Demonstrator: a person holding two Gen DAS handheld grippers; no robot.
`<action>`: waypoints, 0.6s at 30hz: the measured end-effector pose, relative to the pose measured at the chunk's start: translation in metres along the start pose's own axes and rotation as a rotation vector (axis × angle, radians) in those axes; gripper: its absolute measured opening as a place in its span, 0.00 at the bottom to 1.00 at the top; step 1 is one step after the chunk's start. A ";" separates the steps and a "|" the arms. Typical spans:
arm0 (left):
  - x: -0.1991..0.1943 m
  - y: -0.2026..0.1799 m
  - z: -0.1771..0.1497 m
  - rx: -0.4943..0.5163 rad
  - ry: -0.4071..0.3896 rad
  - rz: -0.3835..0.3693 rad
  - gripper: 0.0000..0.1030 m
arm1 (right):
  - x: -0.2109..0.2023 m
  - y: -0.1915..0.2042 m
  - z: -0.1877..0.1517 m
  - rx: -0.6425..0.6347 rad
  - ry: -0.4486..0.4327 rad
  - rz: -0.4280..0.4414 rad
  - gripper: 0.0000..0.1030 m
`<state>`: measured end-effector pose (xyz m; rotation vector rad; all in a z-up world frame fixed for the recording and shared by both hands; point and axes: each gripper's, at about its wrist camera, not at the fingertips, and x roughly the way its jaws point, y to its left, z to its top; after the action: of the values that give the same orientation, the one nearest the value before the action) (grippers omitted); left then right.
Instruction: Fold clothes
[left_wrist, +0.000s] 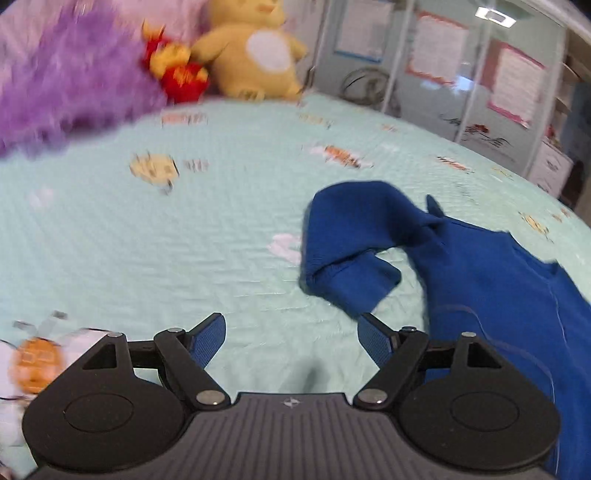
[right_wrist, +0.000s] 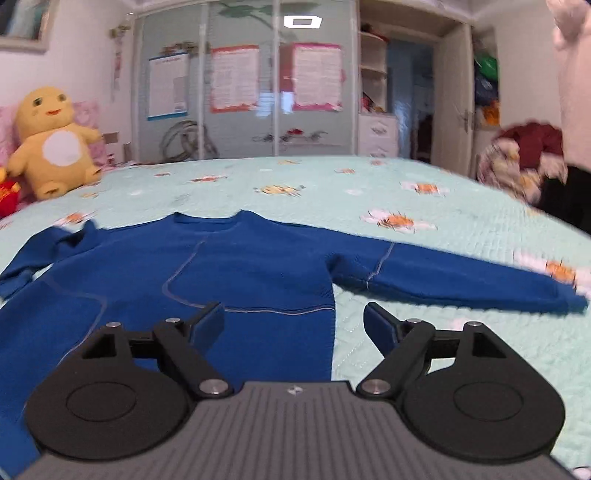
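A blue knit sweater (right_wrist: 258, 266) lies spread on the mint bedspread (right_wrist: 369, 177), neck toward the far side. Its right sleeve (right_wrist: 461, 280) stretches out flat to the right. Its left sleeve (left_wrist: 354, 236) is bunched and curled back on itself, with the sweater body (left_wrist: 517, 295) at the right of the left wrist view. My left gripper (left_wrist: 291, 332) is open and empty, just short of the curled sleeve's cuff. My right gripper (right_wrist: 293, 321) is open and empty above the sweater's lower right side edge.
A yellow plush toy (right_wrist: 51, 147) and a red toy (left_wrist: 177, 70) sit at the head of the bed, beside a purple fluffy thing (left_wrist: 66, 74). A glass-door wardrobe (right_wrist: 240, 92) stands behind. A pile of clothes (right_wrist: 524, 162) lies past the bed's right edge.
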<state>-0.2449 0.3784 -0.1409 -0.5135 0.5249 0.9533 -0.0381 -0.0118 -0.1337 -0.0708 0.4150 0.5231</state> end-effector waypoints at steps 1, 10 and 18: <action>0.013 -0.001 0.003 -0.029 0.017 -0.008 0.79 | 0.008 -0.002 -0.004 0.022 0.016 -0.006 0.80; 0.082 -0.019 0.023 -0.152 -0.037 -0.053 0.99 | 0.037 -0.028 -0.023 0.188 0.146 -0.040 0.79; 0.080 -0.032 0.028 0.085 -0.086 -0.061 0.10 | 0.047 -0.015 -0.023 0.121 0.174 -0.081 0.79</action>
<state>-0.1740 0.4299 -0.1637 -0.4079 0.4682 0.8867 -0.0017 -0.0067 -0.1743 -0.0162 0.6100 0.4124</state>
